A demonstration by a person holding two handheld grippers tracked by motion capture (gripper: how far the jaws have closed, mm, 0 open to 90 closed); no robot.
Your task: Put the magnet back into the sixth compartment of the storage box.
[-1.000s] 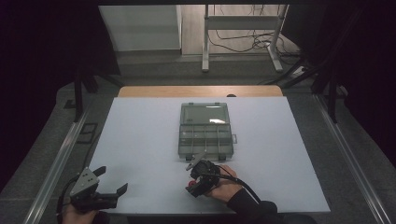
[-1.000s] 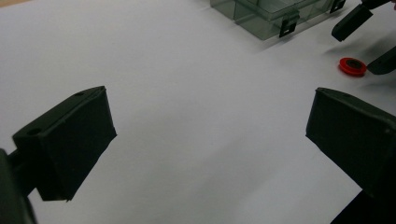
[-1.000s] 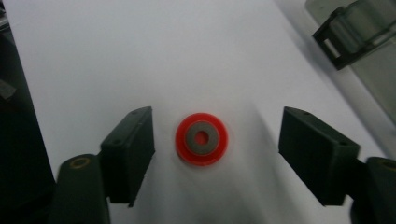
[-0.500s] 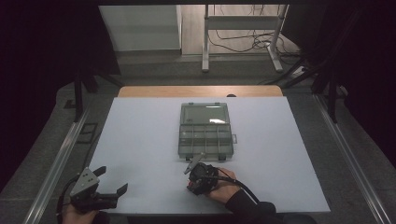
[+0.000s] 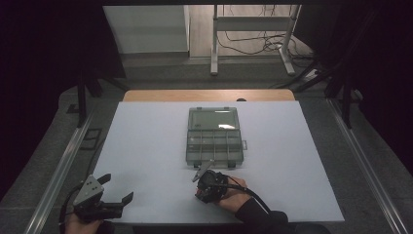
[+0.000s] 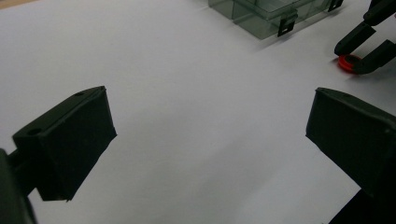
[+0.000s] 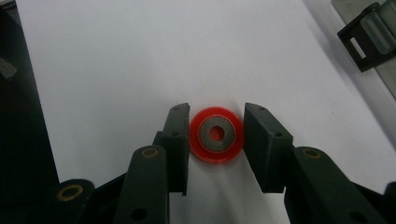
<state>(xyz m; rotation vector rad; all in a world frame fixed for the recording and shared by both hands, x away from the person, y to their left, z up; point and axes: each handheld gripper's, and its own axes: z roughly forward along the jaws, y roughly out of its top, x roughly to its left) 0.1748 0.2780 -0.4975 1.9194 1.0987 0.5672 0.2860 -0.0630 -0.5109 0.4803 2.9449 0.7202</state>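
Left tool (image 5: 114, 197) sits at the near left corner of the white tabletop (image 5: 146, 146), held by a hand at the bottom edge; its jaws stand wide apart with nothing between them, bare surface visible through the gap in the left gripper view. Right tool (image 5: 200, 171) is near the middle of the front edge, gripped by a hand (image 5: 229, 195) in a dark sleeve, tips pointing away from the person. Its jaws have just been closing and now clamp a small red disc (image 7: 216, 135) with a grey metal centre and a hole through it; both pads (image 7: 177, 135) press on the disc's edge. The disc lies flat on the tabletop, just in front of the near edge of the organiser box (image 5: 214, 136). From the left gripper view the disc (image 6: 348, 62) appears between the far tool's tips. The box is clear grey plastic, lid open and laid back, divided into compartments, black latches (image 7: 362, 44) on the front wall. No brand, label or writing is legible on any item.
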